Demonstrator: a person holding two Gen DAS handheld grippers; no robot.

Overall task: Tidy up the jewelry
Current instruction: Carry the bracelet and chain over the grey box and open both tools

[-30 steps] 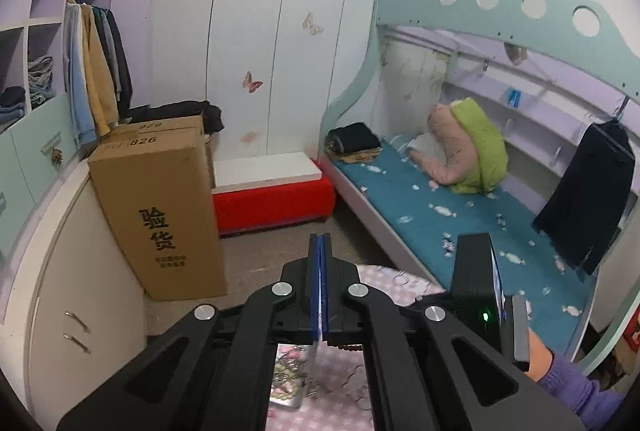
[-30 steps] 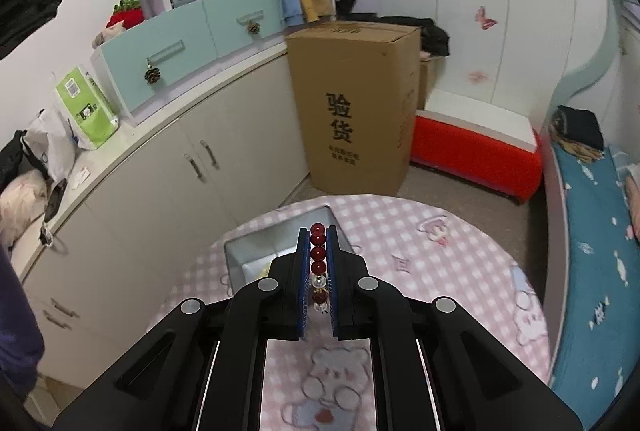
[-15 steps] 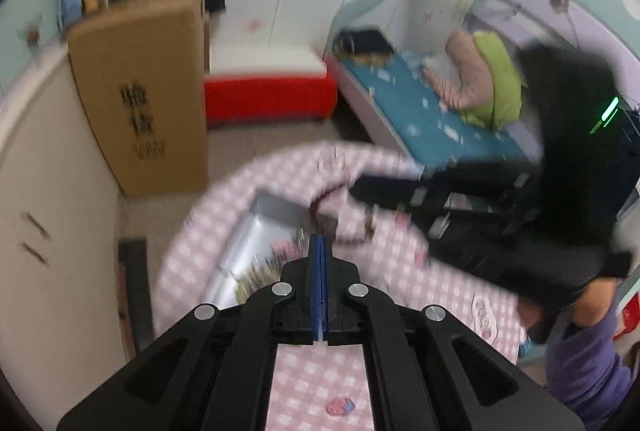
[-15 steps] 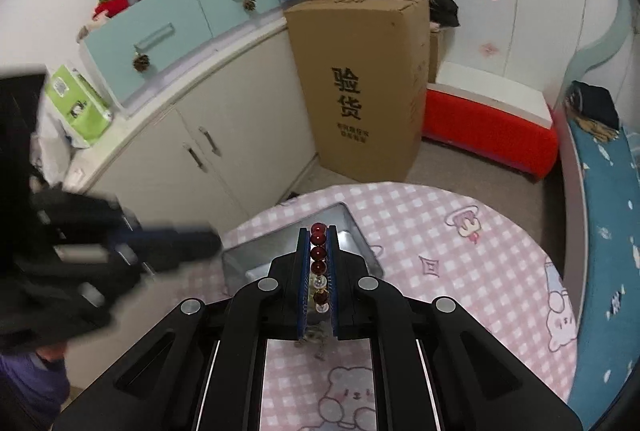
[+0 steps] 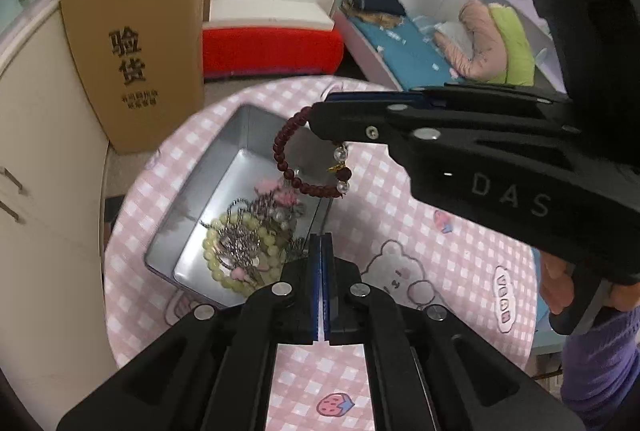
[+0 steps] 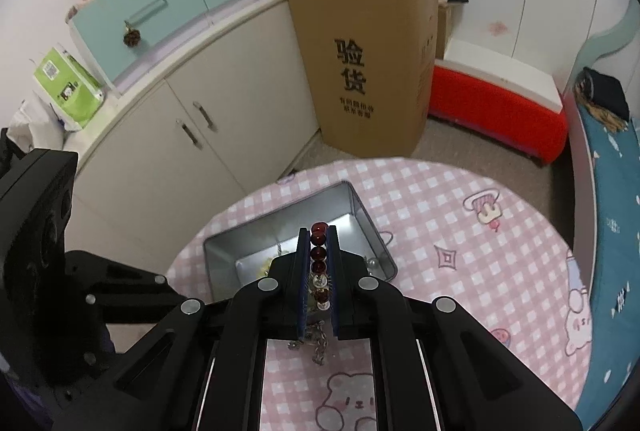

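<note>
A dark red bead bracelet (image 5: 286,151) with clear beads and a small charm hangs from my right gripper (image 5: 326,113), which is shut on it above the open silver tin (image 5: 200,199). Seen from the right wrist, the red beads (image 6: 318,254) line up between the pads of the right gripper (image 6: 319,231), and a thin chain dangles below. The tin (image 6: 360,207) holds pale green beads (image 5: 224,251), a silver chain and pink pieces. My left gripper (image 5: 321,237) is shut and empty, low over the tin's near right corner. Its black body (image 6: 80,279) shows at the left of the right wrist view.
The tin sits on a round table with a pink checked cloth (image 5: 440,255). Behind it stand a tall cardboard box (image 5: 140,43), cream cabinets (image 6: 192,119), a red bench (image 5: 272,43) and a bed (image 5: 404,47). A hand in a purple sleeve (image 5: 592,363) holds the right gripper.
My left gripper has dropped and tilted down, from facing the room to just above the tin. The right gripper has come lower and closer over the tin with the bracelet still held.
</note>
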